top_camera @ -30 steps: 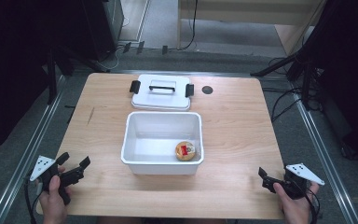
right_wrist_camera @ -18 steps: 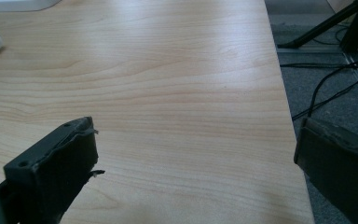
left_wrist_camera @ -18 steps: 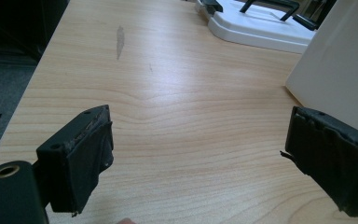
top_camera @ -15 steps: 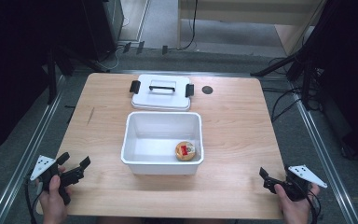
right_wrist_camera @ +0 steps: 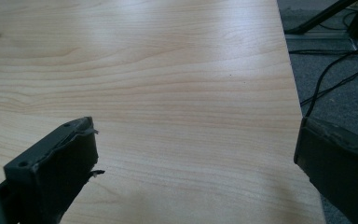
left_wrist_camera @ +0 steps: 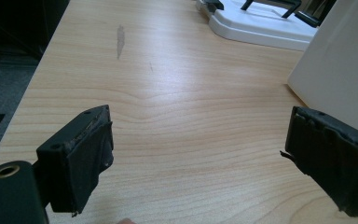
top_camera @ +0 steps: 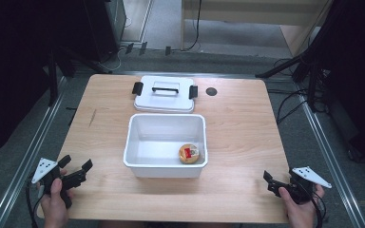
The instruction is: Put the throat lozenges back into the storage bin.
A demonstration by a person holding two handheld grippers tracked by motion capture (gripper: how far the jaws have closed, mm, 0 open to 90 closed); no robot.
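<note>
A white bin stands mid-table with a round orange-and-red wrapped item in its near right corner. Its white lid with black handle and clips lies flat just behind it. My left gripper rests open at the table's near left corner, nothing between its jaws; in the left gripper view the bin wall is ahead on the right and the lid farther off. My right gripper is open at the near right corner, over bare wood.
A wooden table with a small dark round hole at the back right. Metal rails and cables run along the floor on both sides. A dark scuff marks the wood left of the lid.
The right gripper has drifted slightly down and back toward the near edge. The left gripper and the bin have not moved.
</note>
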